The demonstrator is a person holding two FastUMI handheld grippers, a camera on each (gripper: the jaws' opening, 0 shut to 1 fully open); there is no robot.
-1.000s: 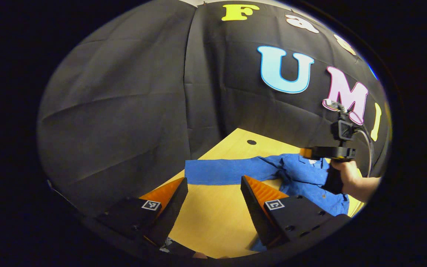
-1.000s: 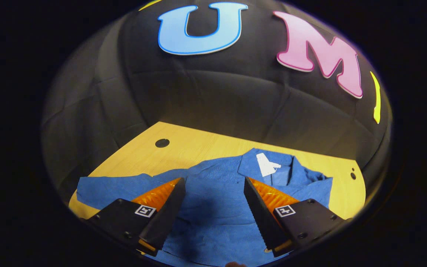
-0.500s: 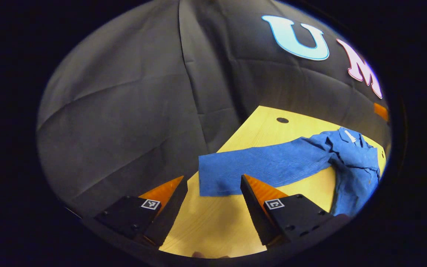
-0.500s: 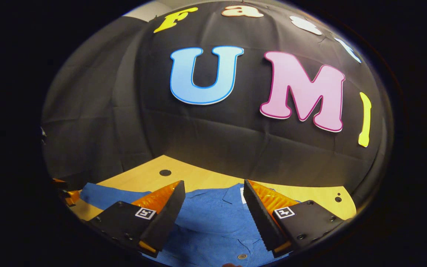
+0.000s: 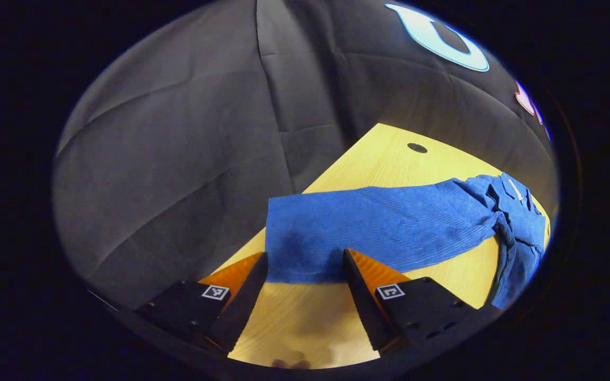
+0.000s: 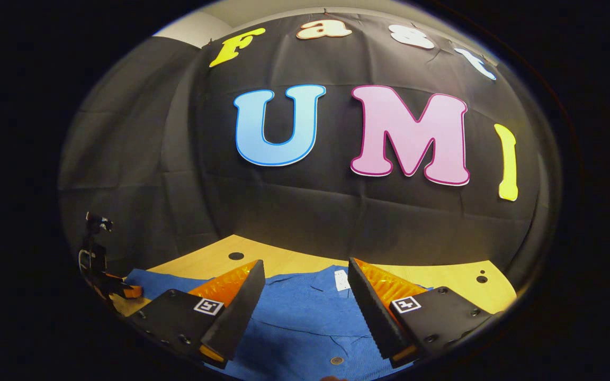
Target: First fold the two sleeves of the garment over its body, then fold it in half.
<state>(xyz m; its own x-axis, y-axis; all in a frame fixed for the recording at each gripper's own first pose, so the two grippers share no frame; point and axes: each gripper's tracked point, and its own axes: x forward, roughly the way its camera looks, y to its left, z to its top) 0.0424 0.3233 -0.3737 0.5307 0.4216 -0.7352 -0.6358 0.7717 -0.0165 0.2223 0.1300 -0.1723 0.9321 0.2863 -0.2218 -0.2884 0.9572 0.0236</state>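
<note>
I see the blue garment [image 5: 389, 227] lying flat at centre frame on the tabletop [image 5: 389, 159], one sleeve [image 5: 310, 238] outstretched; my left tool [image 5: 305, 264] and right tool [image 6: 305, 272] both gape, gripping nothing.

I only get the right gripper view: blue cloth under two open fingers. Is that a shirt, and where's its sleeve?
Observer: Yes, a shirt. In the left gripper view its sleeve lies stretched flat across the table.
Operator: Is anything holding that sleeve?
Observer: No. The left gripper is open, the cuff just beyond its fingertips.
Operator: Is the sleeve folded yet?
Observer: Not yet; it reaches away from the shirt's body.
</note>
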